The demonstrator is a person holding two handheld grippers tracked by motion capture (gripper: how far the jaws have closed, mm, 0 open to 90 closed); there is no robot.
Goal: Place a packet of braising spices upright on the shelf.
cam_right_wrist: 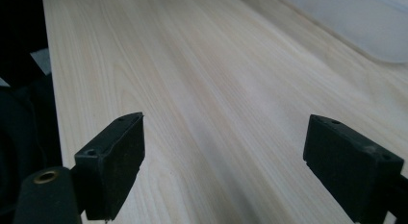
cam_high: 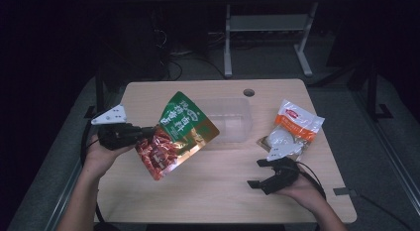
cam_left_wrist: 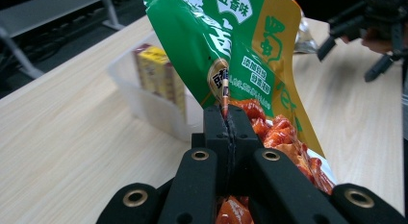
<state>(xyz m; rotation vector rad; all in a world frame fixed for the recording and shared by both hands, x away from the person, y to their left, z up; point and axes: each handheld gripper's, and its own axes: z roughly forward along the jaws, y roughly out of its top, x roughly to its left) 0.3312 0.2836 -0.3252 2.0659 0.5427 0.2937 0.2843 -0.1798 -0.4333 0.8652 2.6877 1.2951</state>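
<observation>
- Table point(cam_high: 208, 191) is light wood grain with rounded corners, and there's a round cable hole point(cam_high: 248, 92) close to its far edge, right of centre.
- Floor point(cam_high: 396, 142) around it looks like grey carpet, kinda dim.
- Behind the far edge there's a white metal stand point(cam_high: 267, 28) with splayed feet, plus a low shelf bar across it.
- Bunch of dark cables point(cam_high: 173, 67) lying on the floor by the far left corner.
- Room's pretty dark overall, and the far wall fades to black. The tabletop is the bright spot.
- Black frame legs point(cam_high: 371, 87) off the right side.
</observation>
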